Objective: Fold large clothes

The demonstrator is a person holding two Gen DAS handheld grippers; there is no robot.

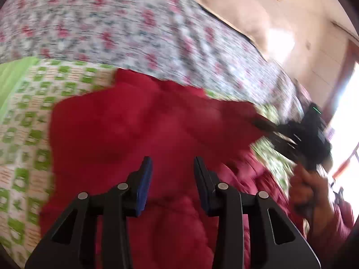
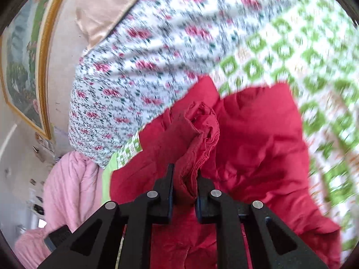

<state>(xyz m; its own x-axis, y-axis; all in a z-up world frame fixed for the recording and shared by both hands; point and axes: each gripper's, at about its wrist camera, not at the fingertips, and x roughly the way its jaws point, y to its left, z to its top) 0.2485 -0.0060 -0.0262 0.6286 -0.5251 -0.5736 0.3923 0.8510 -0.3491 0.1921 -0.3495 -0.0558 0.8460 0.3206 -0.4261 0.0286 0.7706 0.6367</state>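
Two claws work one garment. Our right claw (image 2: 184,179) pinches a bunched fold of the red garment (image 2: 258,139), lifting that edge, we judge, so it can be carried across for a fold. Our left claw (image 1: 172,168) hangs spread above the same cloth, gripping nothing (likely ready to pin or catch a corner). The garment lies rumpled on the bed, over a green-checked cover (image 1: 27,121), with a floral sheet (image 1: 112,22) beyond. Motion blur hides finer detail.
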